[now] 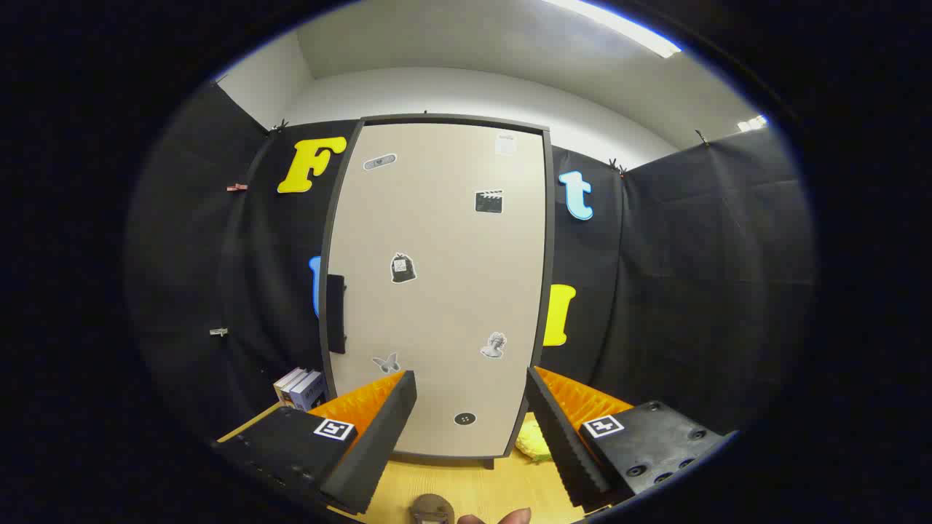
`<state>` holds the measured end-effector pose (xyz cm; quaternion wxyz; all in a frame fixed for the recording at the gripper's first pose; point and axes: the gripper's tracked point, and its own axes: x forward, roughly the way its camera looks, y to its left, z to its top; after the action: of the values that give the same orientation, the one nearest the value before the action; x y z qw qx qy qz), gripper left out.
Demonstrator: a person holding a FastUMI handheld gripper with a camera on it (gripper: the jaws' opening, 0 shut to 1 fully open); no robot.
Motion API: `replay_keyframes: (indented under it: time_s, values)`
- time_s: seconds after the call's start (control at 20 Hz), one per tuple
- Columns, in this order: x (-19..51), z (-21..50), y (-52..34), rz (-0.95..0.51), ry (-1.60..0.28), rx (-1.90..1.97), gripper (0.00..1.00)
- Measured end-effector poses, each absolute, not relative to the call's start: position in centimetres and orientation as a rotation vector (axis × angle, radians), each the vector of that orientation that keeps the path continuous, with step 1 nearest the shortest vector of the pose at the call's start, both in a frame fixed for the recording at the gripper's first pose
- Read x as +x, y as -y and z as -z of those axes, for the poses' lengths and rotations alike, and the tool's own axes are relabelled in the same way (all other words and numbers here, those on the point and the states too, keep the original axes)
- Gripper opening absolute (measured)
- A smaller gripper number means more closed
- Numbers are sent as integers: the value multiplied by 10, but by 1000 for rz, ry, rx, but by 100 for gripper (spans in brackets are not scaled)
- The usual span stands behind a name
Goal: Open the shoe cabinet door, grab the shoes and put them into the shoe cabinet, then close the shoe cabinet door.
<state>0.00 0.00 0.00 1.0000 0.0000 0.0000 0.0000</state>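
handle [336,314]: dark bar on the door's left side; grab it and pull.
shoe cabinet door [437,291]: closed, just ahead.
hand-held gripper [470,397]: fingers wide apart, holding nothing.
yellow thing [534,442]: low right of the cabinet, maybe a shoe.

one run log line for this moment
stage: approach | cabinet door: shut | handle: untouched | gripper: open, empty

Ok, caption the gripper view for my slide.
Open hand-held gripper faces the closed cabinet door, handle on its left.

Black cloth walls [699,276], white ceiling, strip light [619,25], wooden floor [466,487]
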Motion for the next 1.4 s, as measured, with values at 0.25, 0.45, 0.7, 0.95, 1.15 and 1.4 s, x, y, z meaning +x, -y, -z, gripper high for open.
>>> replay_keyframes:
  time_s: [0.25,0.45,0.7,0.95,1.15,1.4]
  values:
    - [2,4,-8,-1,-9,-1,98]
    - [2,2,-10,3,-4,-6,98]
    - [4,0,-6,20,4,-13,98]
    - [3,3,-10,20,-5,-12,98]
    - [1,2,-17,13,1,-9,98]
    - [13,-9,-50,-34,15,24,98]
